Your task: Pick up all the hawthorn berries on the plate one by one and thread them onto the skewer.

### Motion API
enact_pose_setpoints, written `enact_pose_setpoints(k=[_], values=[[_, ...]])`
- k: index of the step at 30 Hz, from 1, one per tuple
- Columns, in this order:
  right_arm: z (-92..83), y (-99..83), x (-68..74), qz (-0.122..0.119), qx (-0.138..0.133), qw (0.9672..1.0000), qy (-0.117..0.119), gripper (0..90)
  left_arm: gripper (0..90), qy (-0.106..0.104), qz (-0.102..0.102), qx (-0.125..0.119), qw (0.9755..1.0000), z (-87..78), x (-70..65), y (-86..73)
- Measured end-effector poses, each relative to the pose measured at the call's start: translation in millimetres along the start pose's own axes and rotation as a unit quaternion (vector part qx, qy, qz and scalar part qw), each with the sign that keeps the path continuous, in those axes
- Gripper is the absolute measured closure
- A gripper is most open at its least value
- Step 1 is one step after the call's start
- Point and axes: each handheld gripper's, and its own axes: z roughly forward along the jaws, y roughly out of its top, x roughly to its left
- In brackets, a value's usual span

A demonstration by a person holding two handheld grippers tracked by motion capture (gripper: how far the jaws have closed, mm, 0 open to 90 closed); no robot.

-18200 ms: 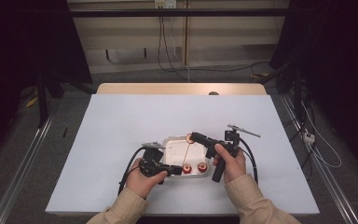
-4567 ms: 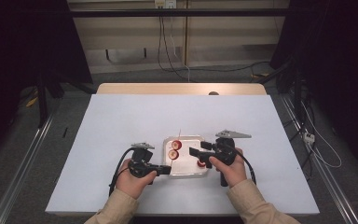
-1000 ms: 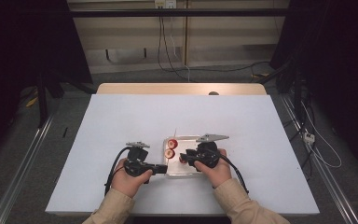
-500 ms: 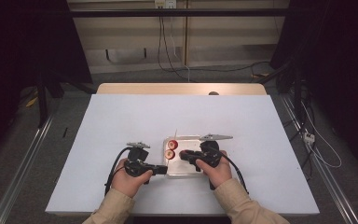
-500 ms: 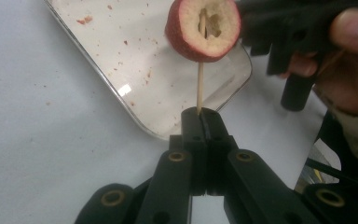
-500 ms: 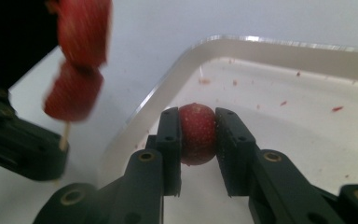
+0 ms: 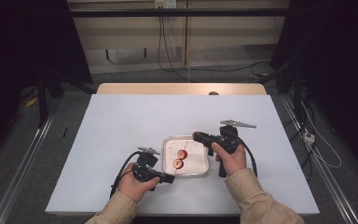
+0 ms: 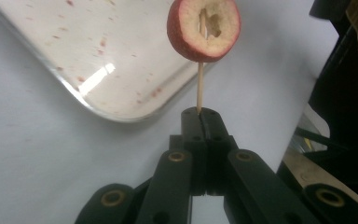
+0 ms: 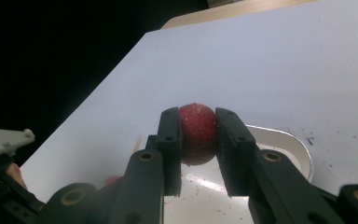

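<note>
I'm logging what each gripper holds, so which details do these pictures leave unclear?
- Right gripper view: both sides of the red fruit lie behind the jaws of the right gripper, so any hole can't be seen.
- Left gripper view: the fruit slice hides the skewer tip.
- High view: the tray speckles are too small.

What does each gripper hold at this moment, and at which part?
The left gripper is shut on the lower end of a wooden skewer carrying a cored fruit piece. The right gripper grips a red fruit by its two sides.
</note>
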Motion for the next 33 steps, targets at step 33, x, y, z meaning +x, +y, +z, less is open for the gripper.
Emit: enact_pose_setpoints(k=[33], values=[[5.9, -1.3, 12.5, -0.005, 0.0, 0.9997, 0.023, 72.9, 90.0, 0.003, -0.001, -0.003, 1.0, 2.8, 0.5, 0.3]])
